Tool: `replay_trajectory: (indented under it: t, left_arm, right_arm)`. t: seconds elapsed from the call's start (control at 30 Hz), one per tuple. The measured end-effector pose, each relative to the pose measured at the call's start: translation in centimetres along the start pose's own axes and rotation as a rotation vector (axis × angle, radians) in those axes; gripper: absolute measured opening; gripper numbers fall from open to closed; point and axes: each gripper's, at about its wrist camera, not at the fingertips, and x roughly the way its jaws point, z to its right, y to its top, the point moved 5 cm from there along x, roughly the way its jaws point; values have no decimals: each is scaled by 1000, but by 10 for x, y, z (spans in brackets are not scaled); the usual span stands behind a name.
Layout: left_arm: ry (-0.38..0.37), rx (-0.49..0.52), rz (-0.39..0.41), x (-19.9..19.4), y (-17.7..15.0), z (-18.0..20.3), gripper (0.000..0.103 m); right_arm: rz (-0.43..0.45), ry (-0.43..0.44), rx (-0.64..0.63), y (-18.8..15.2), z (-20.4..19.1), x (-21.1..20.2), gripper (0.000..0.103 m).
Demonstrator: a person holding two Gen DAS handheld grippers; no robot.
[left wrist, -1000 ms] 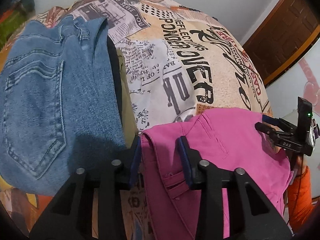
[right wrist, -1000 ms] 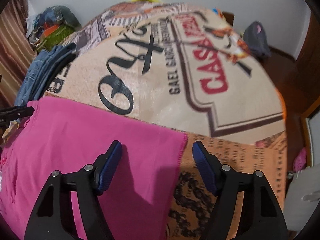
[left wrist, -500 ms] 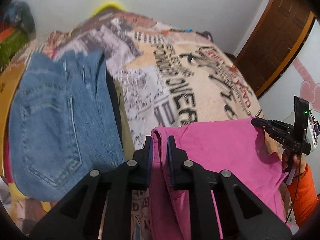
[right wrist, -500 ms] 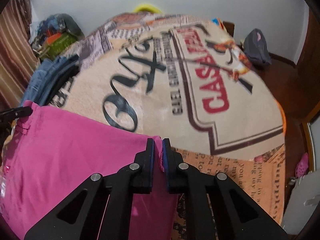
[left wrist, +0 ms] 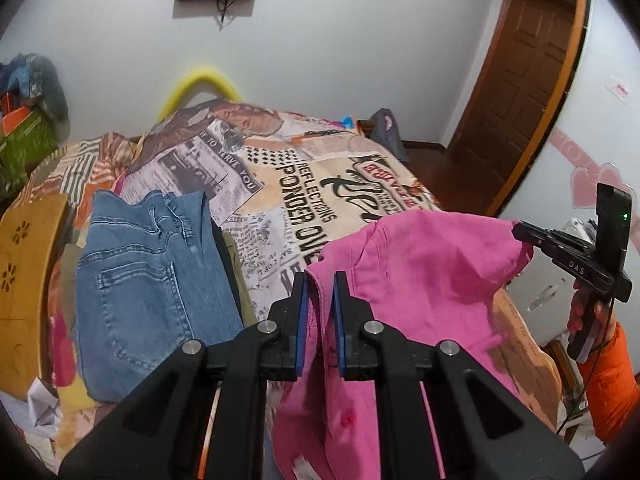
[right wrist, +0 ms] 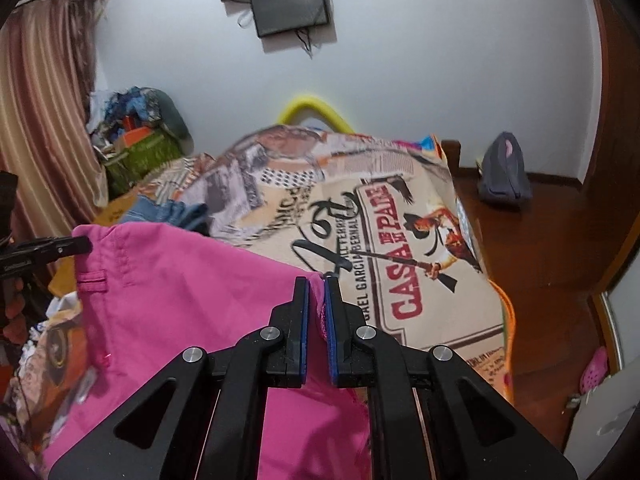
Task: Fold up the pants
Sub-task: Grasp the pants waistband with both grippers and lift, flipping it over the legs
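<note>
Pink pants hang lifted above the bed between both grippers. My left gripper is shut on the waistband corner with the belt loops. My right gripper is shut on the other end of the pink pants, at a frayed corner. The right gripper also shows in the left wrist view pinching the cloth, and the left gripper shows in the right wrist view. The cloth sags between the two and its lower part drapes down out of sight.
Folded blue jeans lie on a stack at the left of the bed. The bed has a printed newspaper-style cover. A grey bag sits on the wooden floor. A door is at the right. Clutter lies by the curtain.
Both grippers closed on the pink pants, one at each end, and then lifted them off the bed. The views tilted up and now show the wall.
</note>
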Motion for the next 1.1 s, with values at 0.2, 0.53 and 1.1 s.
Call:
replay_trajectory:
  t: [0.2,0.53,1.1]
  left_arm:
    - [-2,61,19,-47,-20,26,11]
    - [-6,103,10,-107,-71,45,11]
    - [-24,87,-160,-125,-205,65,11]
  right_arm:
    - [33,12,-35,-10,-22,-50,7]
    - [58,27,-50,-40,-44,-112,7]
    - [-140,61,38,-177,-63,-131,7]
